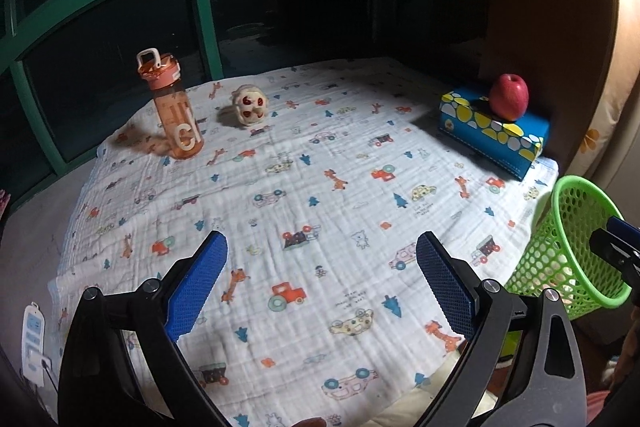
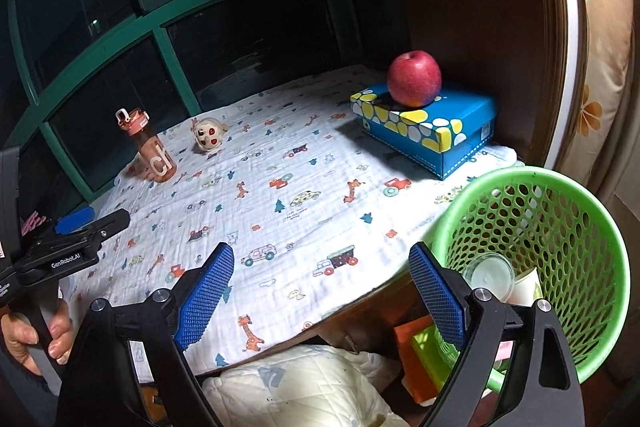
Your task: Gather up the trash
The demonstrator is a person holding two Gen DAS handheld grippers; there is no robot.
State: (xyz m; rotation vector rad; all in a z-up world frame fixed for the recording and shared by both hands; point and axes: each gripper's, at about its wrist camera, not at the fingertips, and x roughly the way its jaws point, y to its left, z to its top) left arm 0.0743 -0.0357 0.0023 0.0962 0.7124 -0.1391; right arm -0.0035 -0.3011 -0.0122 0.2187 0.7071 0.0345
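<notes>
Right claw (image 2: pixel 322 291): spread wide, empty | green basket (image 2: pixel 576 211) with cups just right of it

You are in what looks like a home bedroom at night: a table draped in a child's vehicle-and-giraffe print cloth (image 1: pixel 320 187) sits by dark green-framed windows (image 1: pixel 200 19), with a floral curtain or pillow (image 2: pixel 592 107), hard to tell which, and quilted bedding (image 2: pixel 296 387) nearby.

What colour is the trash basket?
Bright green mesh basket; the right wrist view shows it best.
</notes>
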